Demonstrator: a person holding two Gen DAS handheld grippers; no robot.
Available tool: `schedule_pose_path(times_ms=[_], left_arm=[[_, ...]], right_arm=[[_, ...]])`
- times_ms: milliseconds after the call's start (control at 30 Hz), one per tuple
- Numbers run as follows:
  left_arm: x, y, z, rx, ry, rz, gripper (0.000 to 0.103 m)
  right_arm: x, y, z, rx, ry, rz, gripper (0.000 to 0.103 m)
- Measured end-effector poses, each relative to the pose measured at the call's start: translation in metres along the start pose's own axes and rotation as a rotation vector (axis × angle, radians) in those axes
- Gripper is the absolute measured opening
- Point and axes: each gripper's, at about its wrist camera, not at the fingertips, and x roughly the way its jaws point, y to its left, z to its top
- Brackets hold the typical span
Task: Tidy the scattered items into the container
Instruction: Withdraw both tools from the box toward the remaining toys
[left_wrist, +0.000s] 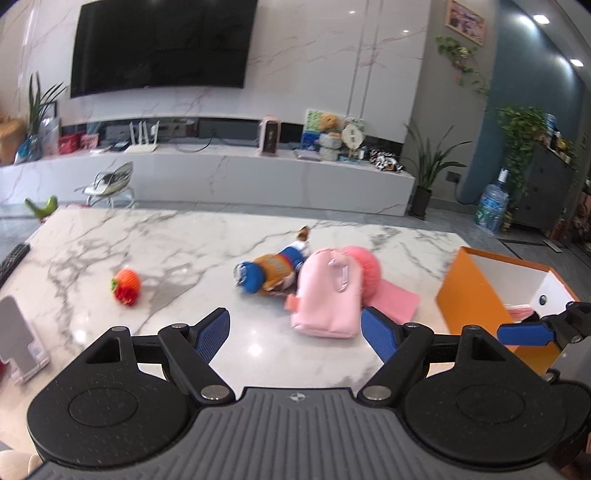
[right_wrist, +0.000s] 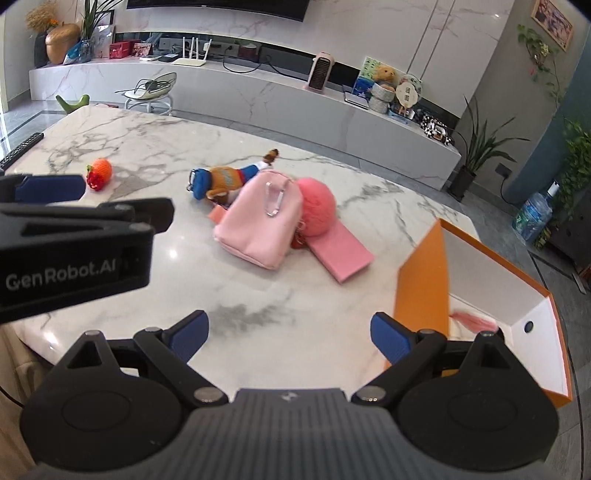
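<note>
Toys lie clustered mid-table (left_wrist: 110, 236), well apart from the orange box (left_wrist: 476, 295) at the right edge. Pink backpack (left_wrist: 327, 295) lies flat, clip side up, its long axis running from near-left to far-right in the right wrist view, top end pointing away toward the TV wall. Plush doll (left_wrist: 271, 271) lies on its side touching the backpack's far-left edge, long axis roughly crosswise, blue-capped head toward the left. Pink pompom (left_wrist: 364, 267) sits against the backpack's right side, with a flat pink card (left_wrist: 400, 301) just beside it, slanting toward the box. Knitted orange toy (left_wrist: 126, 286) sits alone further left. Something pink already lies in the box.

Left gripper (left_wrist: 295, 332) is spread wide, holding nothing, near the backpack. Right gripper (right_wrist: 290, 334) is also wide and unloaded, beside the box.
</note>
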Motion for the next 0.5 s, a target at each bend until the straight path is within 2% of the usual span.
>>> schedule_pose_path(times_ms=[300, 500], left_arm=[[0.02, 0.029, -0.004, -0.043, 0.047, 0.043, 0.093], [0.042, 0.043, 0.0, -0.061, 0.062, 0.074, 0.093]], right_arm=[[0.028, 0.018, 0.014, -0.027, -0.009, -0.03, 0.095], [0.056, 0.014, 0.026, -0.025, 0.0, -0.047, 0.095]])
